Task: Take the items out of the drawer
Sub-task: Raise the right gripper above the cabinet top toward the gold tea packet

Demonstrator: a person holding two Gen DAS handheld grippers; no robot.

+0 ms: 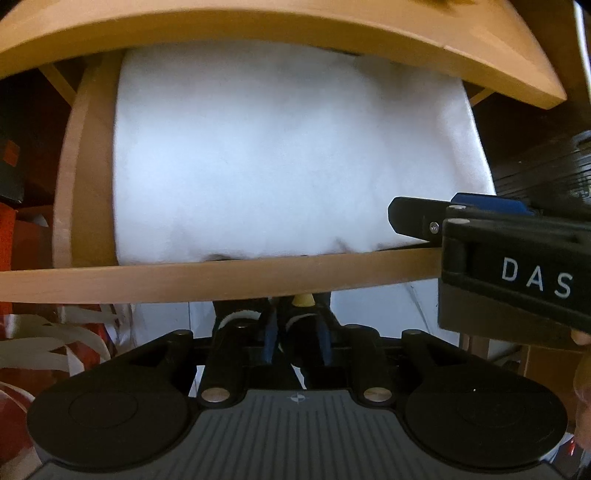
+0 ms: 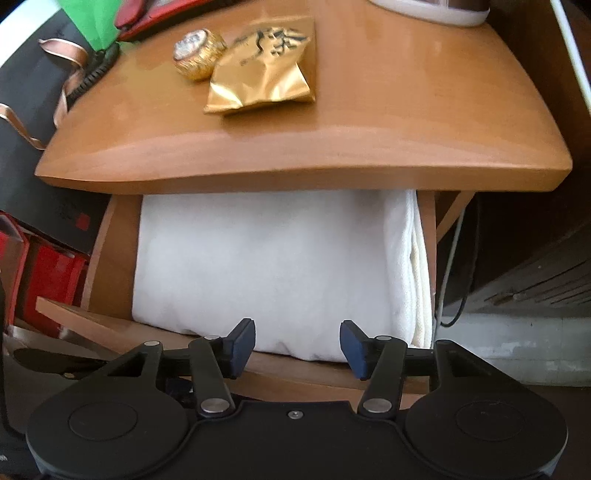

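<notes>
The left tool is clamped on the drawer's yellowish knob, holding the drawer open, so the right tool, jaws apart, can hover at the near edge of the folded white cloth inside.

On the wooden tabletop lies a crumpled gold foil packet with dark markings. Touching its left edge sits a round gold-wrapped sweet. Farther left of the packet, at the tabletop's edge, stands something bright green, with a copper ribbon curling below it. Well below and left of the tabletop are red boxes.
</notes>
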